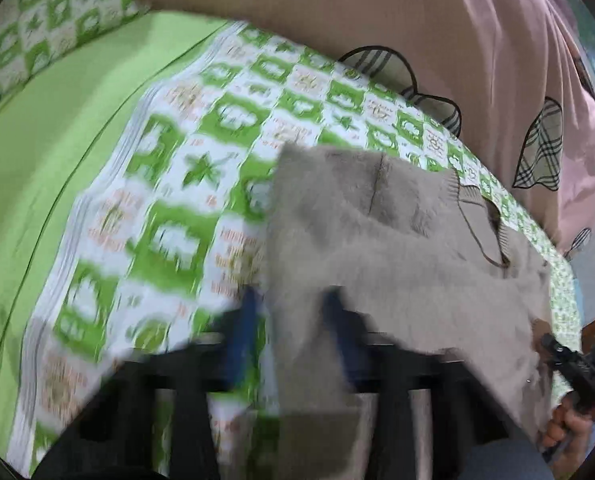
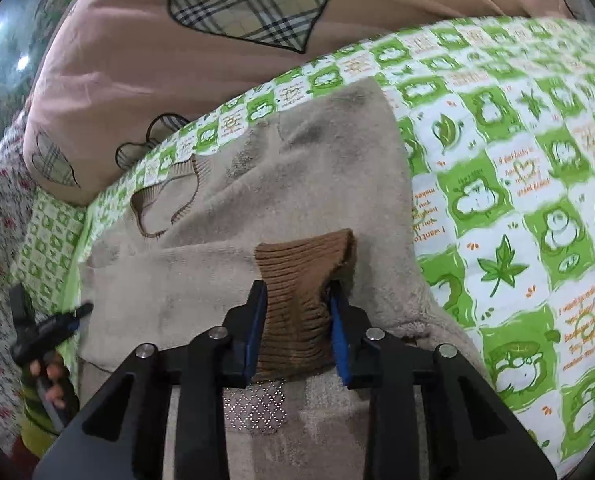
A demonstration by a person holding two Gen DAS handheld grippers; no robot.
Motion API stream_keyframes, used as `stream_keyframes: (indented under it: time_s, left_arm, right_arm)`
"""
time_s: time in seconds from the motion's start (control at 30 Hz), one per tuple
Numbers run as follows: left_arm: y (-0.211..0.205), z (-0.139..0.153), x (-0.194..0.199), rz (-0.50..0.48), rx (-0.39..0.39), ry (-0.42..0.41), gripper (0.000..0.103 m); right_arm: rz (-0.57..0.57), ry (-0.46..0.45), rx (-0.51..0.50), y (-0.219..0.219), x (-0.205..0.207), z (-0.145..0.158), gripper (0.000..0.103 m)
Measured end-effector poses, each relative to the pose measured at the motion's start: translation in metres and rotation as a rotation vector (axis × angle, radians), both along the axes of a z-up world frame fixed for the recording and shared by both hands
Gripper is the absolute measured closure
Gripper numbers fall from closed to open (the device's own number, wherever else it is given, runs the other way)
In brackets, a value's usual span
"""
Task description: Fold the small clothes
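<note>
A beige fuzzy sweater (image 1: 397, 240) (image 2: 257, 184) lies spread on a green-and-white checked bedsheet (image 2: 497, 200), its ribbed collar (image 2: 165, 204) toward the far left. My right gripper (image 2: 297, 300) is shut on the brown ribbed cuff (image 2: 301, 268) of a sleeve folded over the sweater's body. The left wrist view is blurred. In it my left gripper (image 1: 293, 316) has the sweater's near left edge between its blue pads and looks shut on it. In the right wrist view the left gripper (image 2: 79, 312) sits at that same edge, held by a hand (image 2: 49, 380).
A pink quilt with plaid hearts (image 2: 177, 80) (image 1: 377, 20) is heaped just behind the sweater. Plain green sheet (image 1: 37, 160) lies to the left. A patch of shiny studs (image 2: 257, 404) shows on the sweater below my right fingers. The right gripper (image 1: 553, 348) appears at the sweater's right edge.
</note>
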State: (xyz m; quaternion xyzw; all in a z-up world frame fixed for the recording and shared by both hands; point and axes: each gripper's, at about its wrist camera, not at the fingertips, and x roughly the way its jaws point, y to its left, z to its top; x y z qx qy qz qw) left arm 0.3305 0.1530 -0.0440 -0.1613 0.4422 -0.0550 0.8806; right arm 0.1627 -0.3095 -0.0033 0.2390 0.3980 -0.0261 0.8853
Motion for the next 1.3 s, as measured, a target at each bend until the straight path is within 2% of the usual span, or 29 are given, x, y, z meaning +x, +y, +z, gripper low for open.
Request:
stream_keyframes:
  time_s: [0.03,0.13,0.2,0.3,0.4,0.5,0.53,0.63,0.73,0.93,1.2,1.3]
  left_arm:
    - [-0.002,0.002,0.002,0.012,0.023,-0.020,0.092]
    - [-0.002,0.009,-0.006,0.064,0.062,-0.100,0.096]
    - [0.003,0.004,-0.005,0.112,0.081,-0.093,0.097]
    - [0.019,-0.004,0.000,0.173,0.068,-0.058,0.097]
    - [0.032,-0.001,-0.004,0.192,0.047,-0.045,0.100]
    - [0.033,0.007,-0.019,0.176,0.042,-0.046,0.097]
    - [0.033,0.012,-0.029,0.163,0.025,-0.053,0.095]
    - [0.025,0.025,-0.064,0.121,-0.008,-0.074,0.094]
    - [0.011,0.030,-0.105,0.065,-0.031,-0.068,0.087]
    - [-0.017,0.027,-0.183,-0.028,-0.004,-0.024,0.076]
    - [-0.015,0.018,-0.268,-0.040,-0.031,0.033,0.052]
    - [-0.011,0.009,-0.292,-0.049,-0.048,0.065,0.049]
  right_arm:
    - [0.012,-0.008,-0.019,0.002,0.000,0.003,0.095]
    - [0.025,-0.102,-0.073,0.009,-0.006,0.025,0.095]
    - [0.012,-0.070,-0.118,0.010,-0.001,0.025,0.095]
    - [-0.014,0.048,-0.125,0.002,0.014,0.002,0.094]
    - [-0.050,0.066,-0.080,-0.006,0.009,-0.007,0.088]
    - [-0.081,0.035,-0.040,-0.012,-0.010,0.007,0.070]
    - [-0.078,0.017,-0.036,-0.012,-0.018,0.012,0.066]
    - [-0.043,-0.014,-0.030,-0.005,-0.041,0.027,0.063]
    - [-0.002,-0.026,-0.014,0.003,-0.064,0.035,0.060]
    - [0.067,-0.017,0.000,0.019,-0.121,0.036,0.058]
    - [0.078,-0.038,0.020,0.017,-0.185,0.038,0.051]
    - [0.073,-0.031,0.018,0.014,-0.206,0.034,0.051]
